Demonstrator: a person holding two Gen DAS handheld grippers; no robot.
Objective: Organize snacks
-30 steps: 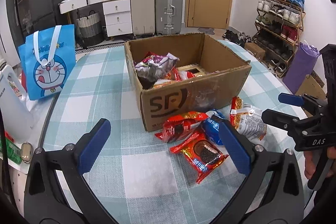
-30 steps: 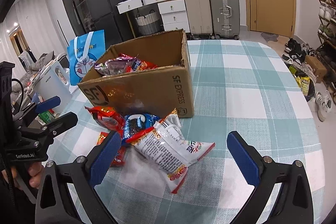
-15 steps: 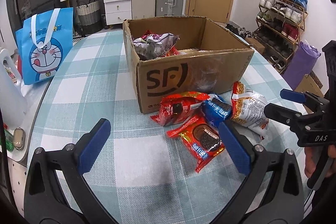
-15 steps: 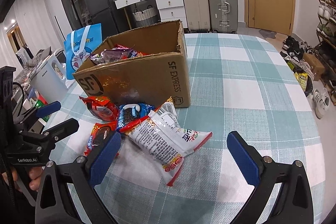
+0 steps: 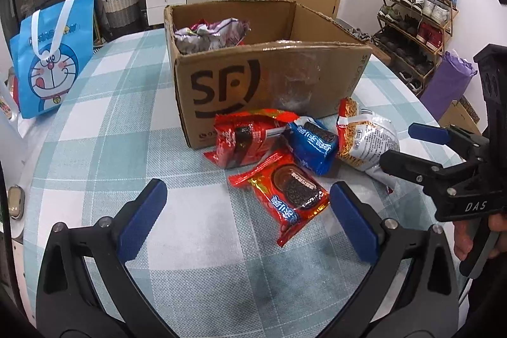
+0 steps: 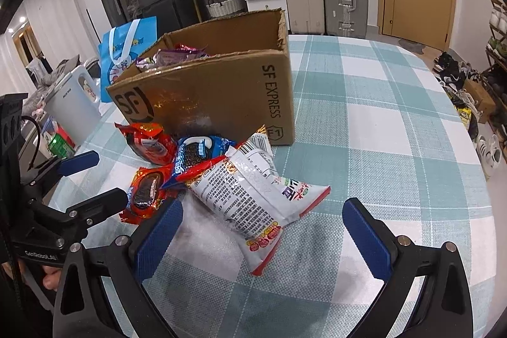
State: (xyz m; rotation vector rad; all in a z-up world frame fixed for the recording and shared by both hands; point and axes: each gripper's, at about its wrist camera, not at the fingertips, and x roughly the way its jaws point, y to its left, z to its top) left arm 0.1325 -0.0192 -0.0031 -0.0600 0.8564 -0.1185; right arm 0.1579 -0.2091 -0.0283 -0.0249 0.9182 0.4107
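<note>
Four snack pkts on table (image 5: pixel 190 258) in front of SF box (image 5: pixel 269 78), some already inside. Left gripper (image 5: pixel 247 217), right gripper (image 6: pixel 261 230): both spread wide, empty. Step: approach; next, close on one pkt.

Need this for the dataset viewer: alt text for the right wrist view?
The open right tool hovers over a white snack bag on a checked tablecloth. Red and blue cookie packets lie beside it, in front of a cardboard box holding more snacks; the left tool is at left.
</note>
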